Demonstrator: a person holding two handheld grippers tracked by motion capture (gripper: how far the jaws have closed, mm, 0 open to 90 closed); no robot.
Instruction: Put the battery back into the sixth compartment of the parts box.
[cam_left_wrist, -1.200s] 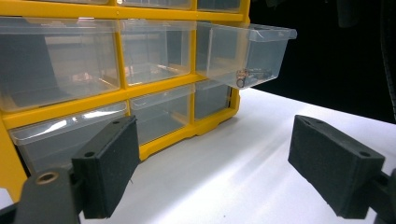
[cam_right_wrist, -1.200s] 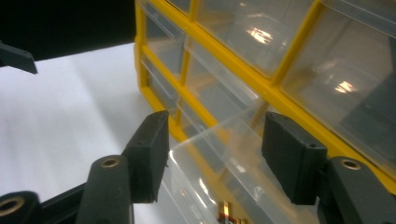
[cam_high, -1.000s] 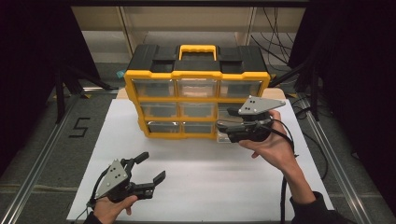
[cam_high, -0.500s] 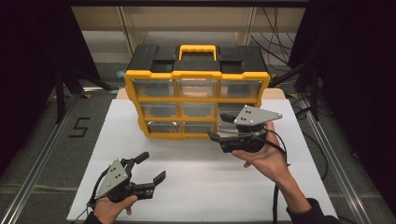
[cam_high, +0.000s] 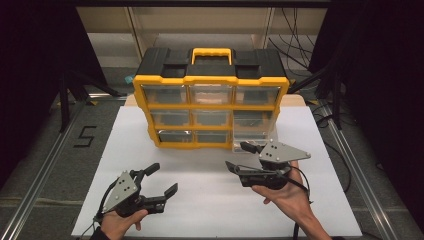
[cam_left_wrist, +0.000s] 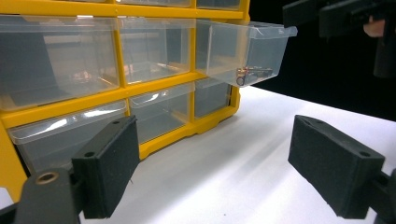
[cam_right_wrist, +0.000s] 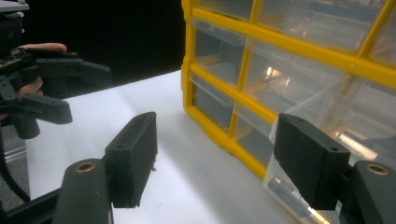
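The right gripper (cam_high: 243, 157) has backed away from the organizer (cam_high: 210, 100), jaws spread and empty, leaving a drawer (cam_high: 252, 131) at its 4 o'clock corner pulled out. The left gripper (cam_high: 159, 179), also spread wide, waits at 7 o'clock. Reaching inside probably comes next.

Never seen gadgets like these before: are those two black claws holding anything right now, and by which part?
Nothing is held. The left gripper and right gripper are both open over the white table, apart from the pulled-out drawer.
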